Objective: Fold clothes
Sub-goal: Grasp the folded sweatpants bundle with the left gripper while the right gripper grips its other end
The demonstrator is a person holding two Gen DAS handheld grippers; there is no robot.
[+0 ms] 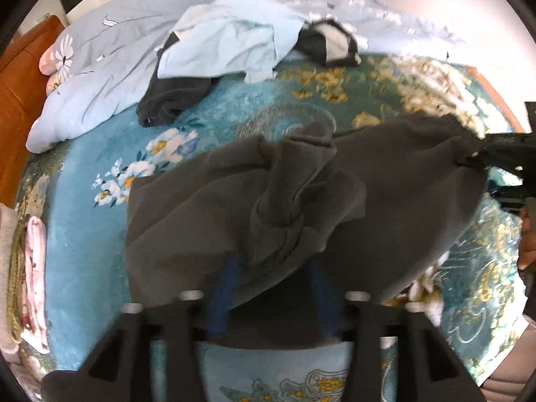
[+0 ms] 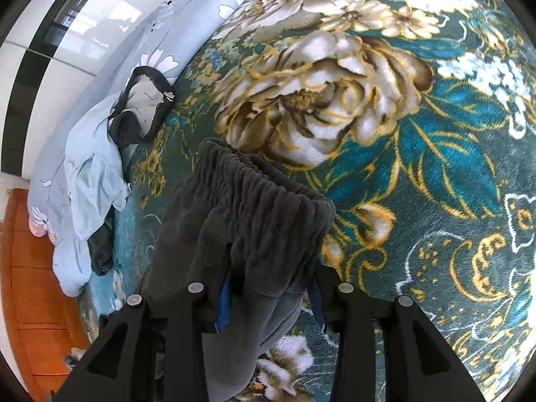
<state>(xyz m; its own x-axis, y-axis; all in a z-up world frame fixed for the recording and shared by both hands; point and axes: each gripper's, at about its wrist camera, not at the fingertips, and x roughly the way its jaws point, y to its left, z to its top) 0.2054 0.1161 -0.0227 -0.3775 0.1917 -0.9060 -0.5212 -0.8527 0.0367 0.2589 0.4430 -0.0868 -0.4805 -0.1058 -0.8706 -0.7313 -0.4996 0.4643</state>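
Grey sweatpants [image 1: 385, 207] hang low over the teal floral blanket [image 1: 83, 241]. In the left wrist view their bunched cuff end drapes over my left gripper [image 1: 271, 261]. Its blue fingers [image 1: 219, 298] stand well apart, their tips hidden under the cloth, which lies loosely between them. At the right edge of that view my right gripper [image 1: 492, 159] pinches the other end. In the right wrist view my right gripper [image 2: 268, 281] is shut on the gathered elastic waistband [image 2: 268, 194], and the rest of the grey sweatpants [image 2: 241, 341] hangs down between its arms.
A light blue garment [image 1: 231, 43] lies crumpled over dark clothes [image 1: 171, 100] at the back of the bed, beside a black and white piece [image 1: 331, 43]. A pale floral duvet [image 1: 90, 77] and an orange wooden headboard [image 1: 20, 77] are on the left. Pink cloth [image 1: 33, 268] lies at the left edge.
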